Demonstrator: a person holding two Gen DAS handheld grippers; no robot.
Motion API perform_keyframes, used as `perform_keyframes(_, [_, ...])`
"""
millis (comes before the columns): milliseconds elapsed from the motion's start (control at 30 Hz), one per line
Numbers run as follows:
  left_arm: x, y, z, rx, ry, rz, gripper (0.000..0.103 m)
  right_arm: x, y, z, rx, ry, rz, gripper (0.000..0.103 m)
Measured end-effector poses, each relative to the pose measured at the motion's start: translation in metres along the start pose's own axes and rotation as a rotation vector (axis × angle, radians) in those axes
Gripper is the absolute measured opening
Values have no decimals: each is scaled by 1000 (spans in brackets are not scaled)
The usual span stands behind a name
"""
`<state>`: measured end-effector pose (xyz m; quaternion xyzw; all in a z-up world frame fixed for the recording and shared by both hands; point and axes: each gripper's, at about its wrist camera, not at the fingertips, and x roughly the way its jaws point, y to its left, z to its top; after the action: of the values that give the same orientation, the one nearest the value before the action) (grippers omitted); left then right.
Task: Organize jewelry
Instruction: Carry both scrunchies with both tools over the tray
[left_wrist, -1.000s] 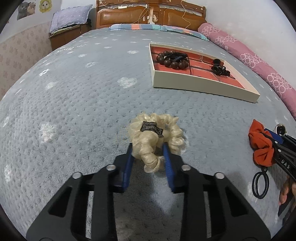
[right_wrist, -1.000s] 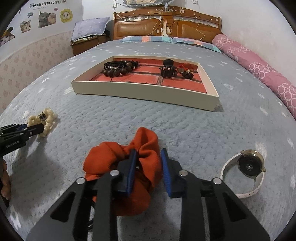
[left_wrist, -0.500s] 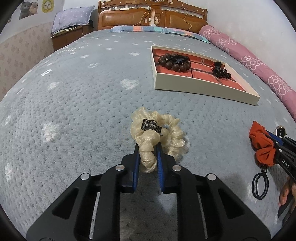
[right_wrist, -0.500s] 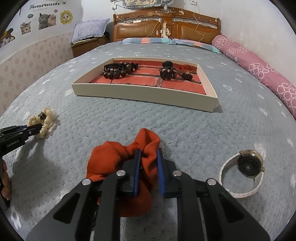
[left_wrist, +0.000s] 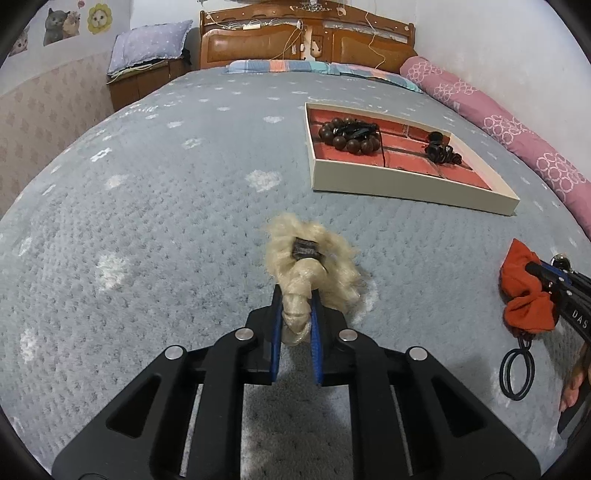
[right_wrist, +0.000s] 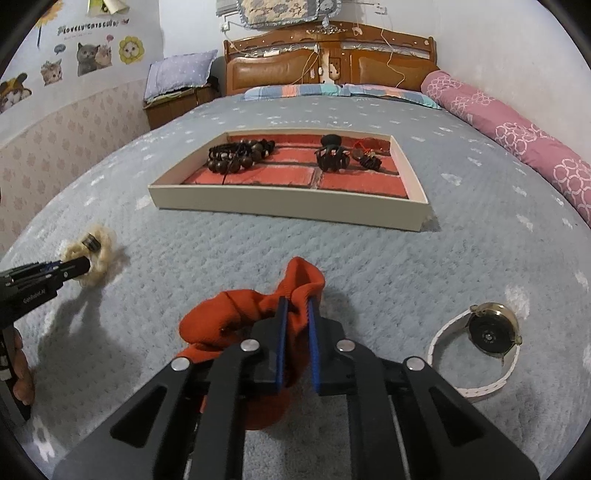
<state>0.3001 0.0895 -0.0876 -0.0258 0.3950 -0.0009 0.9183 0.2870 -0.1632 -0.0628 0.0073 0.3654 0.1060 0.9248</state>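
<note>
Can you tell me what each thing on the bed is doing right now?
left gripper: shut on the cream scrunchie.
cream scrunchie: pinched between the fingers.
right gripper: shut on the orange scrunchie.
orange scrunchie: pinched, bunched up.
tray: open, flat on the bed.
bead bracelets: lying in the tray.
black claw clip: in the tray.
watch: lying on the blanket.
black hair ties: lying on the blanket.

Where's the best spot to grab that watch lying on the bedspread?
Take the white-strapped, gold-cased watch by its strap loop's left arc, coming from above. The band stands on edge, thin enough for a tool's two fingers to pinch, while the round case looks wider and harder to pinch.
</note>
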Motion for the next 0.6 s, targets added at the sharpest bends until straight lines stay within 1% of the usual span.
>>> perform_keyframes(367, [-7, -2, 3, 5, -18, 6, 10, -13, -6, 5, 13, -60, 9, 10])
perform_keyframes(600, [-18, -6, 12, -2, -41, -20, 10, -24, -9, 20, 24, -105, 13, 9])
